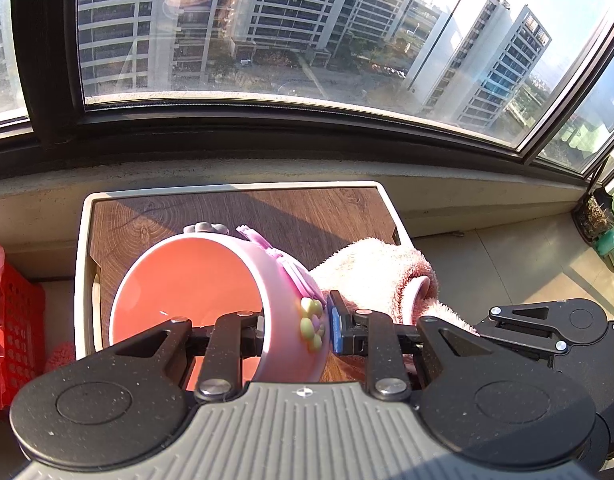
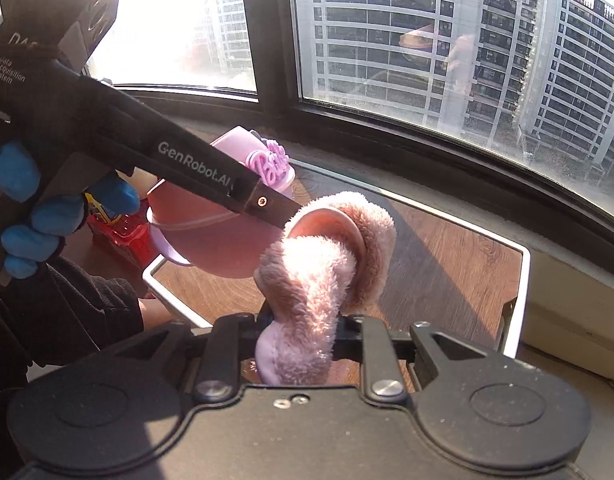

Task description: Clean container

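Bowl (image 1: pixel 195 292) tilts above our worktop (image 1: pixel 235 216), its rim clamped in our left gripper (image 1: pixel 295 326). Our right gripper (image 2: pixel 299 336) pinches the cloth (image 2: pixel 327 264) against the bowl's side.

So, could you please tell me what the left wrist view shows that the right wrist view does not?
Only the left wrist view shows the bowl's smooth pink inside, the left gripper with its jaws clamped on the bowl's rim, and a red crate at the left edge. Only the right wrist view shows the bowl's underside, a hand in a blue glove, and the right gripper shut on the fluffy pink cloth. Both show the bowl, the cloth, the wooden tray and the window.
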